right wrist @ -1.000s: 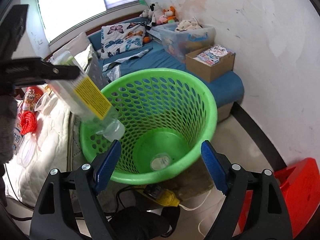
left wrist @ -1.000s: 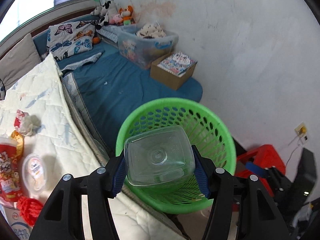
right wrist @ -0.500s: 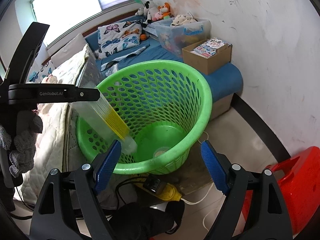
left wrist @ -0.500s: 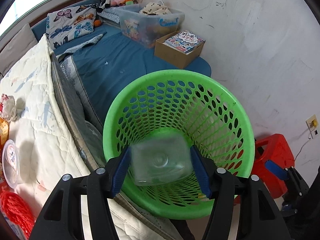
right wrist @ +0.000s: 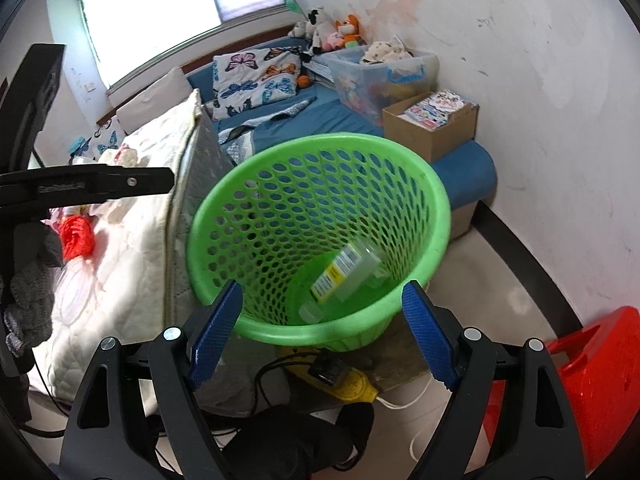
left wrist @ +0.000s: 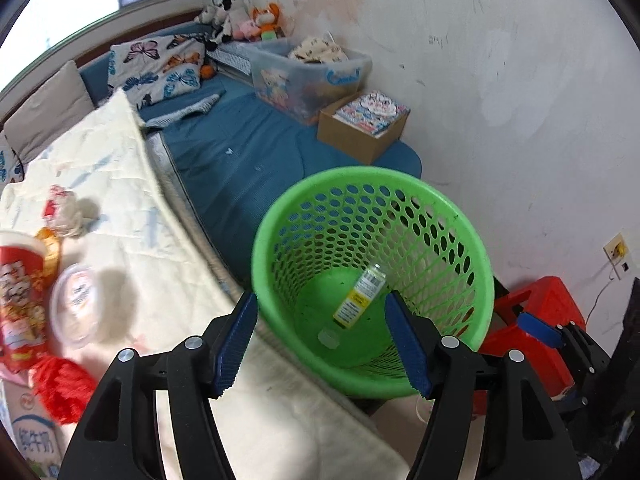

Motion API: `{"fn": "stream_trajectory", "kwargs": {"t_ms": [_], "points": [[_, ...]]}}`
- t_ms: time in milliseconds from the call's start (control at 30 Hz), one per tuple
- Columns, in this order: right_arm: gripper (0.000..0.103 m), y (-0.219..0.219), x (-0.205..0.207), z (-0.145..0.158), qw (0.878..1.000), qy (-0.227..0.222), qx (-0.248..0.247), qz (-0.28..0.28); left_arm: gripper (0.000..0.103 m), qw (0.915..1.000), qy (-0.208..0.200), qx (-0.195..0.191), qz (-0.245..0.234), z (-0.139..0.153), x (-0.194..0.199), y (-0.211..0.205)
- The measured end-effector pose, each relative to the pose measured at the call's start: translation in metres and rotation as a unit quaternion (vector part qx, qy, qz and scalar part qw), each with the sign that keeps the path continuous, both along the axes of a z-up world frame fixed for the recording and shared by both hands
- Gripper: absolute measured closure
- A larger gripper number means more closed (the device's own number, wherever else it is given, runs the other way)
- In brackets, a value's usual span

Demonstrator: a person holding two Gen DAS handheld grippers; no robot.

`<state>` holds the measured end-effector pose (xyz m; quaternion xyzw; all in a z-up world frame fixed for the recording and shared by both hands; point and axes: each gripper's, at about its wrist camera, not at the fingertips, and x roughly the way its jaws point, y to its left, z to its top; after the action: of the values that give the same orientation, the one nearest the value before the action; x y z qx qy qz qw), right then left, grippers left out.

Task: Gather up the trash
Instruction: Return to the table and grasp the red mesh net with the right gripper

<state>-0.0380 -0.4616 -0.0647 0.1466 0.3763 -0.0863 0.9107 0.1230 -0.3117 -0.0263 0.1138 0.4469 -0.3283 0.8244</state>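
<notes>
Change: a second ago the clear square plastic bottle with a yellow label [left wrist: 359, 295] sat clamped between the left gripper's [left wrist: 322, 342] blue pads, above the round green perforated plastic basket [left wrist: 472, 248]; now it lies inside that basket, apart from the pads.
Left gripper: its jaws have just been opening and nothing is between them; they hang over the basket's near rim, so the bottle dropped straight ahead and below.
Bottle: on its side on the basket floor, cap end toward the tool, with a small clear round lid [left wrist: 328, 337] just beside it.
Right gripper: the right gripper [right wrist: 322, 334] stands wide with empty jaws, waiting just short of the basket's near rim, probably free for the next pickup.
Basket: on the floor against the bed edge, within reach of both tools, which suits short carries.
Remaining trash: left of the left gripper, on the cream quilted bedcover [left wrist: 132, 184], lie a red printed snack cup [left wrist: 18, 292], a clear round plastic container [left wrist: 78, 306], a crumpled white wrapper [left wrist: 66, 216] and a red net bag [left wrist: 62, 388].
Next, likely: swing left to these.
</notes>
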Motion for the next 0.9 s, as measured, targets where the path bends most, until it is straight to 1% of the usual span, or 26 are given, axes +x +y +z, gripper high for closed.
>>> {"fn": "stream_trajectory", "kwargs": {"t_ms": [133,200,233,300,433,600,700,900], "points": [[0.021,0.014,0.002,0.008,1.0,-0.008,-0.003,0.012,0.033,0.9996,-0.013,-0.016,0.017,0.017,-0.005,0.029],[0.021,0.021,0.004,0.013,1.0,-0.012,-0.005,0.019,0.032,0.9992,-0.017,-0.025,0.024,0.024,-0.006,0.043],[0.021,0.025,0.005,0.016,1.0,-0.015,-0.007,0.024,0.03,0.9989,-0.022,-0.028,0.029,0.027,-0.007,0.049],[0.021,0.035,0.008,0.021,0.999,-0.02,-0.008,0.035,0.03,0.9979,-0.035,-0.031,0.044,0.034,-0.011,0.066],[0.02,0.055,0.016,0.03,0.998,-0.028,-0.013,0.057,0.026,0.9962,-0.043,-0.038,0.066,0.041,-0.014,0.097],[0.02,0.082,0.031,0.039,0.995,-0.035,-0.014,0.091,0.025,0.9922,-0.056,-0.038,0.105,0.046,-0.018,0.14],[0.02,0.099,0.04,0.043,0.993,-0.038,-0.011,0.113,0.025,0.9894,-0.056,-0.042,0.127,0.047,-0.02,0.166],[0.02,0.136,0.056,0.046,0.986,-0.041,-0.005,0.161,0.025,0.9821,-0.068,-0.051,0.168,0.055,-0.023,0.216]]}}
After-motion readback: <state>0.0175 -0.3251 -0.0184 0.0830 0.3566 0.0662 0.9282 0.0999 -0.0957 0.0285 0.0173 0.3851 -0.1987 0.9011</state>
